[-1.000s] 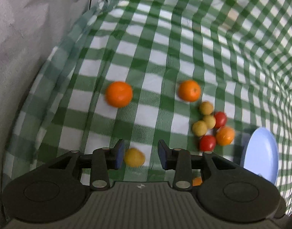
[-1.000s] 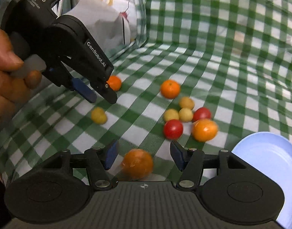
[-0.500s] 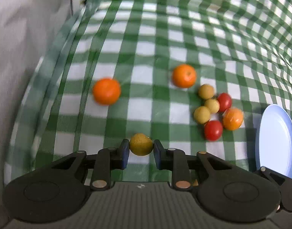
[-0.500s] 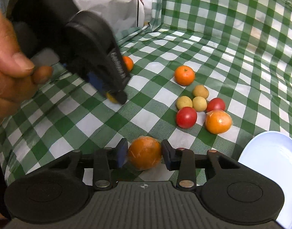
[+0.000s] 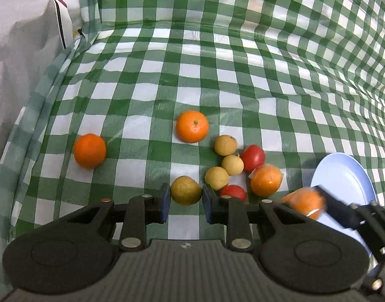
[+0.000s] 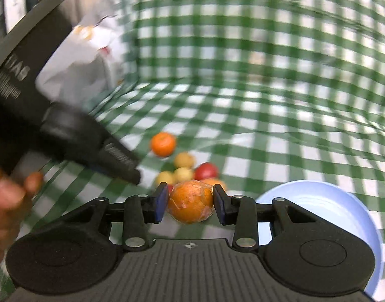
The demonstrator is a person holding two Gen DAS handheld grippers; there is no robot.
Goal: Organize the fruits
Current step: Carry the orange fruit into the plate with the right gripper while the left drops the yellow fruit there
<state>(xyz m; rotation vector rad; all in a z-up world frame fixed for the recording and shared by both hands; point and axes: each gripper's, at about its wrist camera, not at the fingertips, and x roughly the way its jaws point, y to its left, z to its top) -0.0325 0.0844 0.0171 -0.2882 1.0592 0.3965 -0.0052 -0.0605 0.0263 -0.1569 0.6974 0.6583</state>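
My left gripper (image 5: 186, 202) is shut on a small yellow-green fruit (image 5: 185, 190), held just above the checked cloth. My right gripper (image 6: 190, 202) is shut on a plastic-wrapped orange (image 6: 191, 201); that orange (image 5: 304, 201) also shows blurred at the lower right of the left wrist view. On the cloth lie two bare oranges (image 5: 90, 150) (image 5: 192, 126), three small yellow fruits (image 5: 225, 145), two red tomatoes (image 5: 253, 154) and another wrapped orange (image 5: 266, 180). A light blue plate (image 6: 331, 198) sits at the right, just beyond the right gripper.
A green-and-white checked cloth (image 5: 217, 75) covers the table and rises behind it. White bags (image 5: 21, 50) stand at the left edge. A hand (image 6: 6, 201) holds the left gripper's body (image 6: 66, 130), which crosses the left of the right wrist view.
Both grippers shut on their fruits: the left on the small yellow-green fruit, the right on the wrapped orange. Both have since moved right, toward the fruit cluster and the plate.
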